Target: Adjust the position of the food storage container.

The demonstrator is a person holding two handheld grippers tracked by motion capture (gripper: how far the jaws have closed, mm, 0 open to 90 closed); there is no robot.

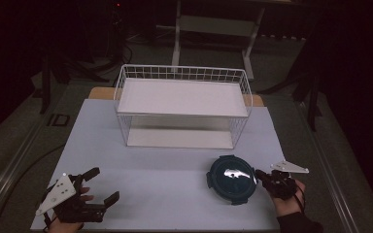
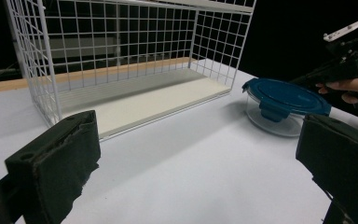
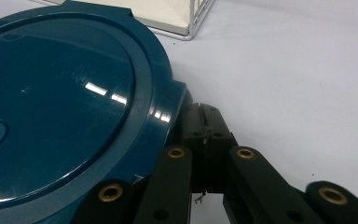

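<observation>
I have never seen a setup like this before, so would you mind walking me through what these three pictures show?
A person at a table holds a hand-operated two-jaw gripper in each hand; there is no robot arm. The high view looks down from above: the left gripper sits near the table's front left corner, jaws wide open, holding nothing. The right gripper reaches the edge of a round container with a blue lid. Behind stands a white wire basket rack on the pale table. The other two pictures come from cameras riding on the grippers. The right gripper view shows its jaws pressed together beside the lid's rim; whether they pinch a tab I cannot tell.
</observation>
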